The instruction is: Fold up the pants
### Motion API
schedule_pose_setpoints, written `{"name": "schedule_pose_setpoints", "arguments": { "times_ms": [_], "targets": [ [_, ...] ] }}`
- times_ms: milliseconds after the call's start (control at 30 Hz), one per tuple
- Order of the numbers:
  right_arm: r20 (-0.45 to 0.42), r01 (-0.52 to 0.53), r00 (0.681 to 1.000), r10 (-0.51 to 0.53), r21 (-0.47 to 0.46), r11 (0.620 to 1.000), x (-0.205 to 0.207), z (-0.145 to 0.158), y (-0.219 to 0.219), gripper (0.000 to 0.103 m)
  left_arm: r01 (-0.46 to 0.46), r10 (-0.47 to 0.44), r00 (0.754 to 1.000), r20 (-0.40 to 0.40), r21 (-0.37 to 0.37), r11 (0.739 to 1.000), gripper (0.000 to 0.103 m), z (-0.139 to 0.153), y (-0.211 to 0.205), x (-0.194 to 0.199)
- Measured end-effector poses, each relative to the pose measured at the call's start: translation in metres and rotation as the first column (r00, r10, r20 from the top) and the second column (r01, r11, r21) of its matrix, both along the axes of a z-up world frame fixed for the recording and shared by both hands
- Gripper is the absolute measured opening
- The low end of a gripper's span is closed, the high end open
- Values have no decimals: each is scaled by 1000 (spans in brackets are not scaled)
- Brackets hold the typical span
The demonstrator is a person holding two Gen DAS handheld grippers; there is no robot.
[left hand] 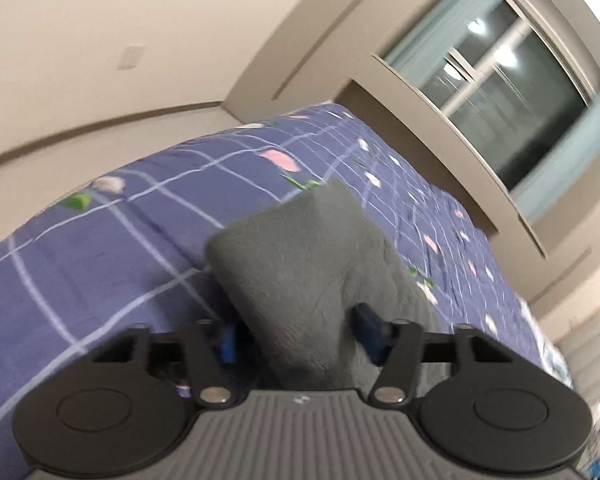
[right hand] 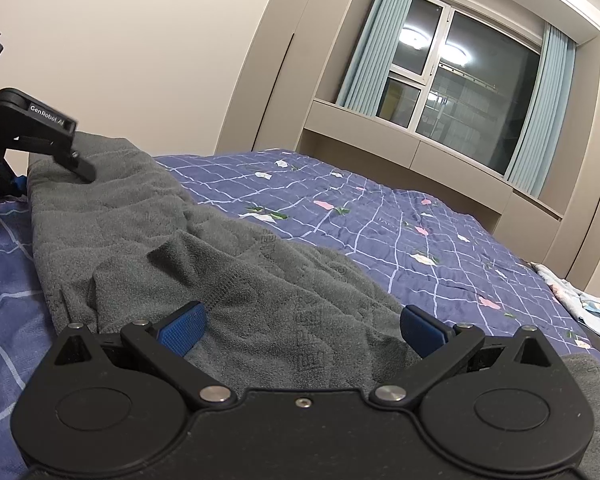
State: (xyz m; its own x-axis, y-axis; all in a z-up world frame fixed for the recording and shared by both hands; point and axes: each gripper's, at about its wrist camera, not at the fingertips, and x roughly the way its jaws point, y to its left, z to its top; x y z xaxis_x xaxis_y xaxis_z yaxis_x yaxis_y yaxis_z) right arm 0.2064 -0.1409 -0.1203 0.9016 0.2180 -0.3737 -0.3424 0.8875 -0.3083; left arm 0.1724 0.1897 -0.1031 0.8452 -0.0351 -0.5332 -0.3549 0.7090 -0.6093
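while pants [left hand: 312, 264] fill left tool [left hand: 296, 332]

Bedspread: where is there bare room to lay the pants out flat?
Free: the wide stretch of bedspread between the grey pants and the window-side cabinets. Also a strip left of the pants in the left wrist view. Crowded: the near edge, under both grippers, and the far right corner, where light cloth lies.

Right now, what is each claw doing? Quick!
Left claw: closed on a bunch of the grey pants.
Right claw: open wide, pants between its pads, not pinched.
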Motion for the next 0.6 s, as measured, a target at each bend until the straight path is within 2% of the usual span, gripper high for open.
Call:
{"name": "schedule_pose_setpoints", "arguments": {
  "times_ms": [67, 133, 233, 333, 467, 600],
  "targets": [
    [0, 0, 1000, 0, 1, 1000, 0, 0, 0, 102, -19, 18, 1000, -12, -14, 1000, 43, -1, 3, 1],
    [2, 0, 1000, 0, 0, 1000, -1, 0, 0, 103, -27, 27, 1000, -16, -4, 1000, 32, 0, 2, 2],
    [7, 2, 1000, -2, -6, 1000, -2, 1, 1, 102, -23, 23, 1000, 6, 17, 1000, 22, 9, -2, 4],
    [23, 4, 1000, -4, -27, 1000, -5, 5, 4, 102, 6, -8, 999, 38, 67, 998, 20, 26, -9, 4],
    [99, 39, 995, -35, -35, 999, -19, 15, 6, 102, 57, -69, 993, 94, 133, 990, 19, 52, -23, 3],
    [78, 34, 997, -31, -39, 999, -28, 20, 3, 103, 105, -134, 981, 138, 198, 975, 18, 82, -48, 3]
  ]
}}
